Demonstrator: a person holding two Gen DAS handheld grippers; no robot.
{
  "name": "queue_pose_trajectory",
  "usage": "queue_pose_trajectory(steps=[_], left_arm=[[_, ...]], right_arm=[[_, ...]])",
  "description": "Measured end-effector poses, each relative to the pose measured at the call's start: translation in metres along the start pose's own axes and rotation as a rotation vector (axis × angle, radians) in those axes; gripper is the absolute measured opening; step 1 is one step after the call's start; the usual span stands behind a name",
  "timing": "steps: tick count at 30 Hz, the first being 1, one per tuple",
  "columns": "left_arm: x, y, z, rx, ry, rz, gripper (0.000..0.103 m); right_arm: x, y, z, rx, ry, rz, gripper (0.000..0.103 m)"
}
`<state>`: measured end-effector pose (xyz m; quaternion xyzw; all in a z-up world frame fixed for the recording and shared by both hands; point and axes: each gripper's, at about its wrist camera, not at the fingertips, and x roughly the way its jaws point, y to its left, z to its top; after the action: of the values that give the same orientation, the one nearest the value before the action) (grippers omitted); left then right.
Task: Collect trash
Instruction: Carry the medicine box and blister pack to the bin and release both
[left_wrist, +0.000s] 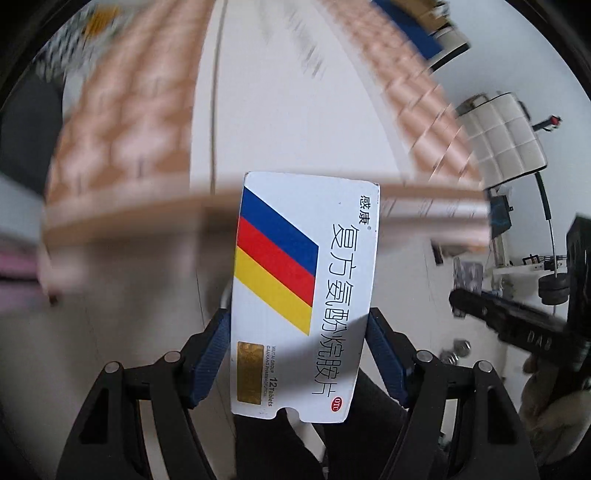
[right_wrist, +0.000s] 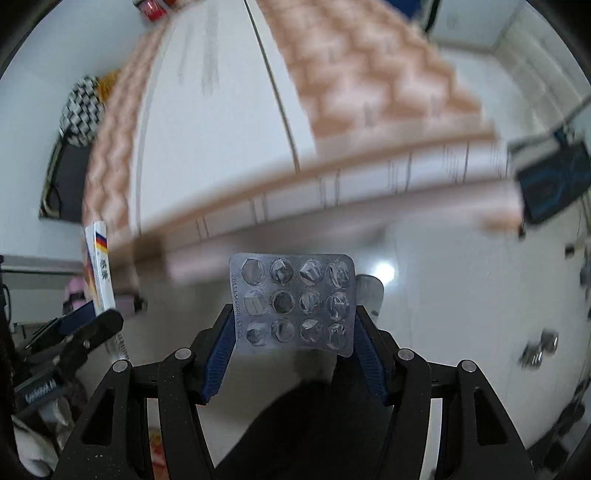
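Observation:
My left gripper (left_wrist: 297, 328) is shut on a white medicine box (left_wrist: 303, 295) with blue, red and yellow stripes and holds it upright in the air in front of the table edge. The box also shows at the left of the right wrist view (right_wrist: 100, 269). My right gripper (right_wrist: 293, 321) is shut on a silver blister pack (right_wrist: 293, 302) with its pill pockets pushed out, also held in the air. The right gripper also shows at the right of the left wrist view (left_wrist: 517, 325).
A table (right_wrist: 221, 147) with a white top and a pink patterned cloth fills the upper half of both views, blurred. A white padded chair (left_wrist: 506, 140) stands at the right. The pale floor (right_wrist: 443, 314) lies below. Small metal objects (right_wrist: 539, 349) lie on the floor.

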<state>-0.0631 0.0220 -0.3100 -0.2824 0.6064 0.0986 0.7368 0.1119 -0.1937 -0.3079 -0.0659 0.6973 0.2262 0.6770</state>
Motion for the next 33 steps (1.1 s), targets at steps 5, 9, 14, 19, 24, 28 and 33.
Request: queue_pose_trajectory(steps=[5,9,14,19,24,28,33], left_arm=[[0.086,0.028,-0.031,-0.081,0.105,-0.011,0.071],[0.174,0.043,-0.033,-0.119,0.159,-0.012,0.071],[0.283,0.068,-0.032,-0.155,0.210,-0.004,0.071],[0.368,0.089,-0.030,-0.167,0.261,-0.004,0.071],[0.404,0.104,-0.031,-0.214,0.284,-0.052,0.072],[0.409,0.114,-0.036,-0.228,0.291,-0.046,0.075],[0.384,0.120,-0.046,-0.247,0.254,-0.008,0.099]], right_arm=[[0.103,-0.026,-0.046,0.044,0.124,-0.018,0.063],[0.187,-0.046,-0.054,0.064,0.170,-0.022,0.063],[0.300,-0.073,-0.052,0.062,0.206,-0.025,0.063],[0.381,-0.085,-0.041,0.026,0.243,-0.025,0.063],[0.425,-0.086,-0.046,0.001,0.253,-0.011,0.068],[0.442,-0.083,-0.047,-0.031,0.253,0.021,0.074],[0.439,-0.074,-0.044,-0.053,0.245,0.031,0.102]])
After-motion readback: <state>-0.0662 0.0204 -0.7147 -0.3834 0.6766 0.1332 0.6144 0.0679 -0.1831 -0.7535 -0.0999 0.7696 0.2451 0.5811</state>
